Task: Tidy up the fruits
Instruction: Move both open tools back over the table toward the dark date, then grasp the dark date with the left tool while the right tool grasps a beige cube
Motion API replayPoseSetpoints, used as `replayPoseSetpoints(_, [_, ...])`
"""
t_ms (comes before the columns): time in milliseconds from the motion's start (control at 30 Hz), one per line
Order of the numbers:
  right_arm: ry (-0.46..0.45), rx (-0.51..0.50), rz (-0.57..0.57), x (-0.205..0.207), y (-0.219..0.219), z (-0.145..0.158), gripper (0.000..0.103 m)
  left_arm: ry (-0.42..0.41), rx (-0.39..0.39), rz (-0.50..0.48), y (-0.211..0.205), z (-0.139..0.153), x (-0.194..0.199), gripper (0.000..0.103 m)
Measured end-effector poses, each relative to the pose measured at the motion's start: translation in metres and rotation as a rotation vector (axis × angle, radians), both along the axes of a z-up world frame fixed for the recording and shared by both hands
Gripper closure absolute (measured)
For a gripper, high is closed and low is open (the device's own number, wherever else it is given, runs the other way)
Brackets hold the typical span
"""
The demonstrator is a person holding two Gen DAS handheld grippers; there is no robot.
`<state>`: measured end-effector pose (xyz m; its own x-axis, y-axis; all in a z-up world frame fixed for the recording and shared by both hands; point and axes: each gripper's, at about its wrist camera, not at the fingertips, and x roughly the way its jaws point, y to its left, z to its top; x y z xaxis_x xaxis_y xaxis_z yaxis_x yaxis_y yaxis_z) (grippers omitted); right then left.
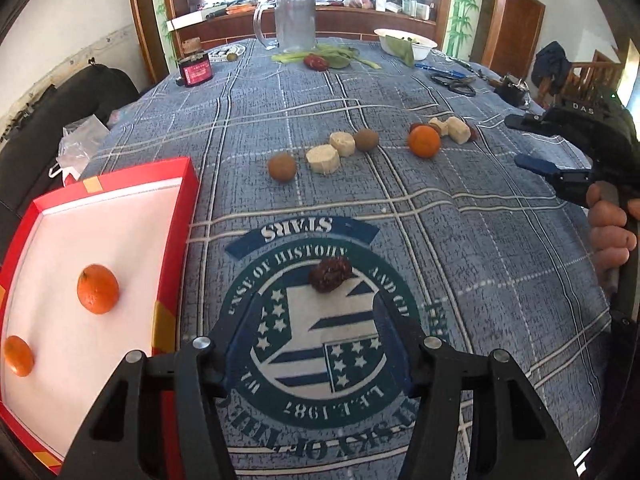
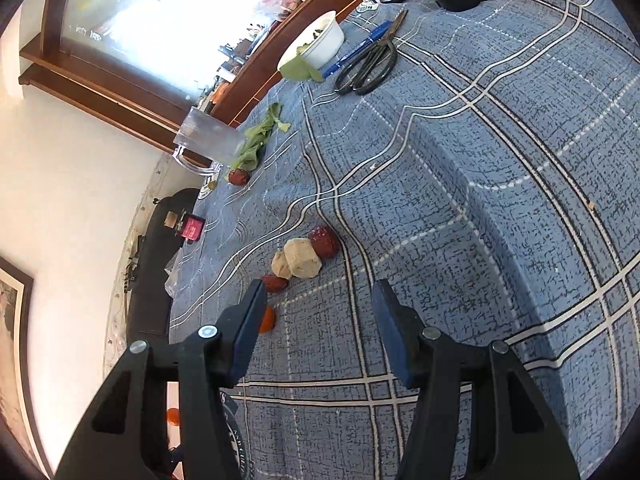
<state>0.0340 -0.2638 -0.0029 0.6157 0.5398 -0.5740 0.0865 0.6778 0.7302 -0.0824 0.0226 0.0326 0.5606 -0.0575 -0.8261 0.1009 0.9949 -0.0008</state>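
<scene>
Left wrist view: the left gripper (image 1: 316,320) hovers low over a blue plaid tablecloth (image 1: 460,240), its two black fingers spread wide with nothing between them. Just ahead of the fingertips a dark red wrinkled fruit (image 1: 330,275) lies on a round printed emblem (image 1: 320,336). To the left sits a shallow red box (image 1: 182,216) with a white floor, holding two oranges, one (image 1: 97,289) near the middle and another (image 1: 18,356) at the near edge. Farther out, a loose row of items crosses the cloth: a brown round fruit (image 1: 282,166), two pale cut chunks (image 1: 332,152), a second brown fruit (image 1: 366,139), then a third orange (image 1: 424,141) beside more pale chunks and small red fruits. At the right edge, a hand (image 1: 610,228) holds the right gripper (image 2: 318,300), its blue-padded fingers apart and empty. At the far side stand a glass mug (image 1: 294,22), green leaves (image 1: 320,56), a white bowl (image 1: 406,42) and scissors (image 1: 454,82).

Right wrist view: the open fingers point toward a pale chunk (image 2: 303,258) touching a red fruit (image 2: 324,241).
</scene>
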Motion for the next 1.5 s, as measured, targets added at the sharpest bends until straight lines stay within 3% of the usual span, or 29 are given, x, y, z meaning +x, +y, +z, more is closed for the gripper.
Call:
replayPoseSetpoints(233, [-0.005, -0.044, 0.029, -0.002, 0.008, 0.001, 0.046, 0.001, 0.008, -0.02, -0.012, -0.002, 0.008, 0.046])
replayPoseSetpoints(433, [-0.008, -0.064, 0.042, -0.002, 0.012, 0.002, 0.046, 0.012, -0.004, -0.016, -0.009, -0.007, 0.022, 0.072])
replayPoseSetpoints(567, [-0.005, -0.08, 0.031, -0.001, 0.01, 0.001, 0.046, 0.011, -0.015, -0.027, -0.009, -0.01, 0.023, 0.079])
replayPoseSetpoints(900, [-0.02, -0.113, 0.013, -0.001, 0.008, 0.002, 0.046, -0.027, -0.069, 0.003, -0.001, 0.003, 0.009, 0.079])
replayPoseSetpoints(1100, [-0.016, -0.019, 0.039, 0.002, 0.01, -0.003, 0.053, -0.063, -0.103, 0.0, 0.003, 0.022, -0.013, 0.079])
replayPoseSetpoints(1200, [0.034, 0.035, 0.066, 0.008, 0.018, -0.008, 0.06, -0.067, -0.105, -0.029, 0.001, 0.027, -0.02, 0.079])
replayPoseSetpoints(1300, [0.07, 0.003, 0.027, 0.017, 0.026, -0.007, 0.06, -0.072, -0.116, -0.05, 0.0, 0.029, -0.024, 0.079])
replayPoseSetpoints(1500, [0.14, 0.044, -0.057, 0.036, 0.033, -0.014, 0.06, -0.053, -0.145, -0.066, 0.005, 0.023, -0.03, 0.079])
